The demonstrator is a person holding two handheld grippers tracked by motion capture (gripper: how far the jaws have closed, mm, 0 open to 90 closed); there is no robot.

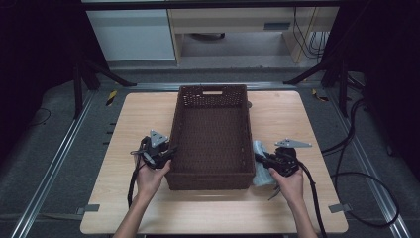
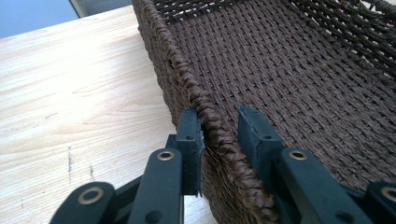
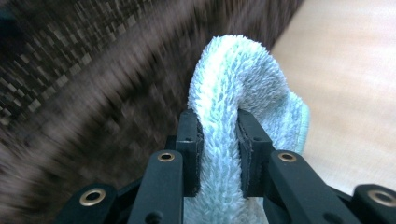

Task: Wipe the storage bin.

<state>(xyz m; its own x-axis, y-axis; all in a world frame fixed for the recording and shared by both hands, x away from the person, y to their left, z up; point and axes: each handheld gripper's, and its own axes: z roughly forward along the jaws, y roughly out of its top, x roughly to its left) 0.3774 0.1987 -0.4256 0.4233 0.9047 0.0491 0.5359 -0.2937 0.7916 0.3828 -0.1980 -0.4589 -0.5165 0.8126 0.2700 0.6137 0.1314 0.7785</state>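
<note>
Right gripper view has the right gripper pinching a pale blue towel beside the woven basket, whose rim the left gripper straddles without clamping; next, the towel likely needs lifting over the wall.

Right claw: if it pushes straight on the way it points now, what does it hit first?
Probably the brown woven basket. The right claw is shut on a pale blue fluffy cloth, and the basket's outer side wall lies just beyond it. Depth is blurred in the right gripper view, so the cloth would likely touch first.

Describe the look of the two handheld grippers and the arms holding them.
Both the left gripper and right gripper are black, each with two flat-padded jaws, brass-coloured rivets, a grey three-cornered plate on top and a trailing black cable. The forearms are bare, with no sleeves.
</note>
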